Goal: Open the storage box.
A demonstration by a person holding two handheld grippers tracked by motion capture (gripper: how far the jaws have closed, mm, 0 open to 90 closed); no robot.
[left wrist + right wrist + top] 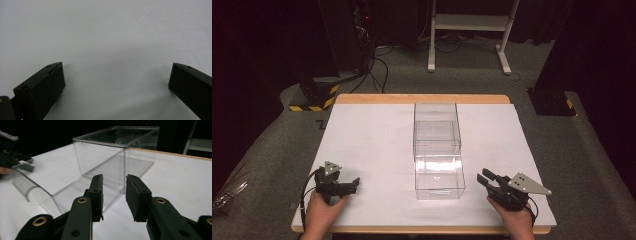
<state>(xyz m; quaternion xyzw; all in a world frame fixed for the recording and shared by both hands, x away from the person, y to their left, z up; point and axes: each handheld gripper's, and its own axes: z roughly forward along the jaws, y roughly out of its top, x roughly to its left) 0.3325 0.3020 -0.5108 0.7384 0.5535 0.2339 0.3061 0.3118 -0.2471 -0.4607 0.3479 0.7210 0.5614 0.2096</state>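
- A clear plastic box (437, 131) stood near the middle of the white table (362, 135), long axis running away from the person.
- A clear drawer-like tray (439, 176) lay drawn out of the box's near end, toward the person; its far end met the box's open front. Whether it was partly inside the box could not be told from the high view.
- In the right gripper view the box (117, 152) rose just beyond the jaws, with the curved lip of the tray (27, 188) low at the left.
- Right gripper (485, 179) was held in the person's right hand (518, 220) at the near right of the table, just beside the tray's right side and apart from it.
- The right gripper's (113, 195) jaws stood parted with a narrow gap and nothing between them; the pads pressed on nothing. Released.
- Left gripper (354, 185) sat in the left hand (322, 212) at the near left of the table, well apart from the tray and pointing toward it.
- In the left gripper view the left gripper's (116, 77) jaws stood wide apart over bare white tabletop (105, 37). Released, holding nothing.
- In the right gripper view the left gripper (23, 165) appeared blurred at the far left edge, beyond the tray's lip.
- Grey carpet floor (272, 135) surrounded the table; a white frame stand (472, 30) stood behind it.
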